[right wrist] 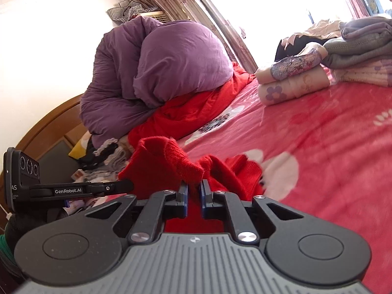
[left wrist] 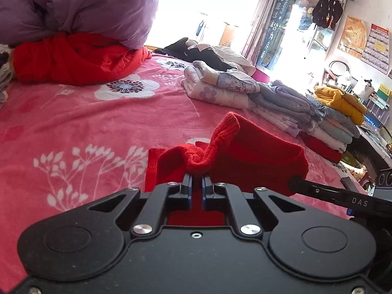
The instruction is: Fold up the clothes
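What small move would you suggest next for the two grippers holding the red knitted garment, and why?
Probably draw both apart to stretch it flat: the left gripper and right gripper are shut on the red knitted garment, which hangs bunched above the pink floral blanket.

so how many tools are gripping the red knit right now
2. The left tool is shut on the red knit at a bunched edge; the right tool pinches another part of it just above the pink bedspread. None hidden.
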The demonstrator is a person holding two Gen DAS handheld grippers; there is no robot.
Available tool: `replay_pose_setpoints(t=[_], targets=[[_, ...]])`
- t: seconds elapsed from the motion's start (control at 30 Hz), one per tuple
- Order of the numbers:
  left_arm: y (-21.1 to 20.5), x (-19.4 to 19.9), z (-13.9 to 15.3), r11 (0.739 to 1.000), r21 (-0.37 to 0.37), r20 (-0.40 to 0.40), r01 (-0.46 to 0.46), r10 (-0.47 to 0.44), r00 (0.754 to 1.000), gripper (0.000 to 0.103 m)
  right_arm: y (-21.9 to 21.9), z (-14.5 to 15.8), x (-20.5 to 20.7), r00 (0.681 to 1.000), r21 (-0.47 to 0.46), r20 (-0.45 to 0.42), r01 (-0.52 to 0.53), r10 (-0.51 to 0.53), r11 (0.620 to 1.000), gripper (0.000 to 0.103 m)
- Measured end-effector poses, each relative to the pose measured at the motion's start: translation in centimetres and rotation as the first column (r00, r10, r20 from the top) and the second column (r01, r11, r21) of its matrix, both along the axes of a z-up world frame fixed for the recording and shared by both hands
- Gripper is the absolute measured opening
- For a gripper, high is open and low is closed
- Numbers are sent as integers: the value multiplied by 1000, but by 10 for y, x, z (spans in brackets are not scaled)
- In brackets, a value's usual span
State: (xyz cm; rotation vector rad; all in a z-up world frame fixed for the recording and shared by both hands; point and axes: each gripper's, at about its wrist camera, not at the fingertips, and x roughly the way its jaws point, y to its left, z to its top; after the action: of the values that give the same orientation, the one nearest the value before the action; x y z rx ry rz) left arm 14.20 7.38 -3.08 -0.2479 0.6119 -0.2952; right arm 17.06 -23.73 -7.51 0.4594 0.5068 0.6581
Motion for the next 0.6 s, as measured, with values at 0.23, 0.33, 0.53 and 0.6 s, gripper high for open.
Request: replay_pose_setpoints(t=[0.23,0.33,0.53,0.6], targets=[[9,-47,-3,1000,13,-15,-3,3,1000,4,-5,7,-49,999,23,-1,-48,48,999,12],[8,-68,-7,998,35,-6,48,-48,999,4,-8,9,-68,996,21,-16,-91,91,996,12],[18,-95,-17,993,42,-22,106,-105,994,4,-18,6,-97,986,-7,-65,-157,156,988,15],[24,-103,-15,991,44,-12,129,-129,992,10,-21,4,-102,981,-10,-84,-178,176,984,17]])
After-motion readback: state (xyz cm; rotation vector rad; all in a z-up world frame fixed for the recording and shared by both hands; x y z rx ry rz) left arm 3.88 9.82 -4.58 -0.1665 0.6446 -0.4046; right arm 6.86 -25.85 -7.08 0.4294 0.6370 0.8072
